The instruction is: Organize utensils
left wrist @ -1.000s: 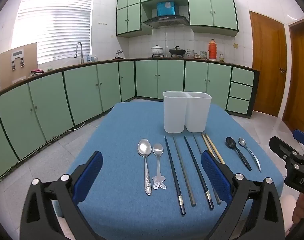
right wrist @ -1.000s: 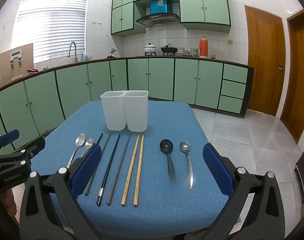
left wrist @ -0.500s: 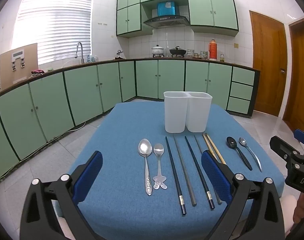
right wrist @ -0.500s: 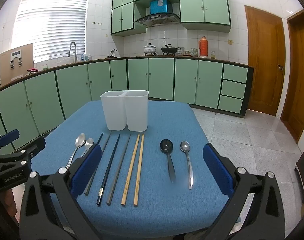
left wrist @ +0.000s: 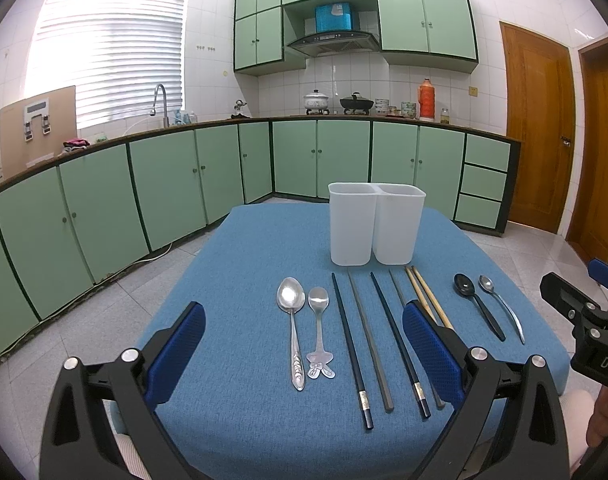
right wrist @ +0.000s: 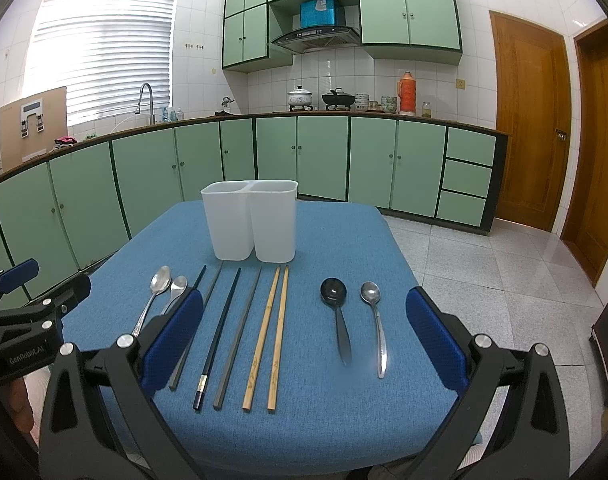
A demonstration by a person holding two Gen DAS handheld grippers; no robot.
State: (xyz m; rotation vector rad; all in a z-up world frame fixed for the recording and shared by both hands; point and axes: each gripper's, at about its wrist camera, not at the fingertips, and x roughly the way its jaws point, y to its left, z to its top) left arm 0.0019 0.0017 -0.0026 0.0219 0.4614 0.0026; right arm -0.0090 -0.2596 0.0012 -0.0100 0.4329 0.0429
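Observation:
A white two-compartment holder point(left wrist: 376, 229) point(right wrist: 250, 219) stands upright on the blue table point(left wrist: 240, 264) point(right wrist: 343, 240). In front of it lie, left to right, two silver spoons point(left wrist: 291, 312), several dark chopsticks point(left wrist: 349, 340) point(right wrist: 220, 336), a pair of wooden chopsticks point(right wrist: 270, 332), a black spoon point(right wrist: 335, 308) and a small silver spoon point(right wrist: 373, 312). My left gripper point(left wrist: 304, 346) hangs open near the table's front edge, above the left spoons and dark chopsticks. My right gripper point(right wrist: 304, 336) is open over the wooden chopsticks and black spoon. Neither holds anything.
Green kitchen cabinets point(left wrist: 323, 156) and a counter with pots run along the back wall. Wooden doors point(right wrist: 527, 128) stand at the right. Tiled floor surrounds the table. A person's hand shows at the lower edges of both views.

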